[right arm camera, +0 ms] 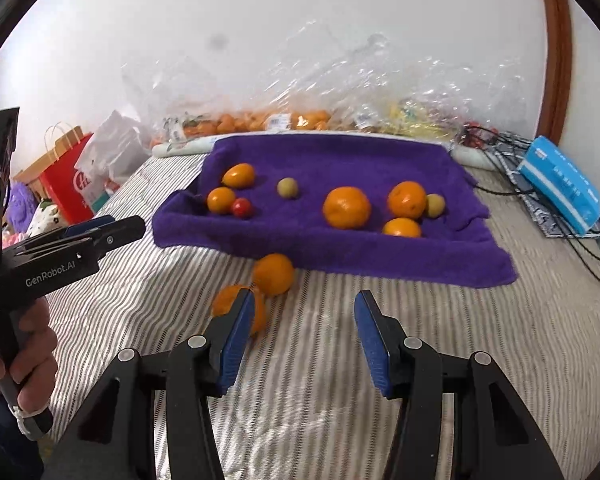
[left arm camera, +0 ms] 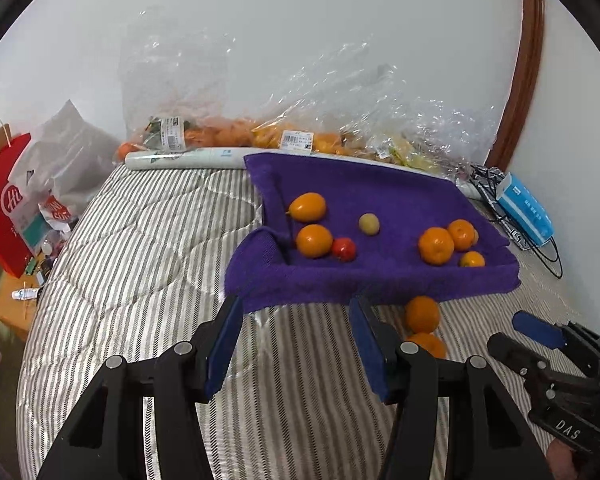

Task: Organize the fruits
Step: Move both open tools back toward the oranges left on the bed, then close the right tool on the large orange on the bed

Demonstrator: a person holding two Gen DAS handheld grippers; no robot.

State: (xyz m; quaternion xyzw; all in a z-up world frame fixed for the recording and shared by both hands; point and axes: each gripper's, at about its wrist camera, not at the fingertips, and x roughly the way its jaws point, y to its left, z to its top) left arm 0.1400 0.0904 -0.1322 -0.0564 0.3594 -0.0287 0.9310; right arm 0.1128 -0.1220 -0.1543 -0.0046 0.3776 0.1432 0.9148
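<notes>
A purple towel [left arm camera: 380, 280] [right arm camera: 340, 256] lies on the striped bed and bears several fruits. On its left are an oval orange fruit [left arm camera: 308, 207], a round orange [left arm camera: 314, 240], a red tomato [left arm camera: 344, 249] and a pale green fruit [left arm camera: 369, 224]. On its right lie several oranges [right arm camera: 347, 207]. Two oranges [right arm camera: 273, 274] [left arm camera: 422, 314] rest on the bed in front of the towel. My left gripper [left arm camera: 295, 304] [right arm camera: 100, 236] is open and empty at the towel's near edge. My right gripper [right arm camera: 305, 296] [left arm camera: 540, 336] is open and empty, its left finger just in front of the nearer orange [right arm camera: 236, 308].
Clear plastic bags of fruit [left arm camera: 228, 136] and a paper roll [left arm camera: 184, 158] line the wall behind the towel. A blue tissue pack [right arm camera: 560, 184] and black wires [right arm camera: 596, 252] lie at the right. A red shopping bag [left arm camera: 0, 208] stands beyond the bed's left edge.
</notes>
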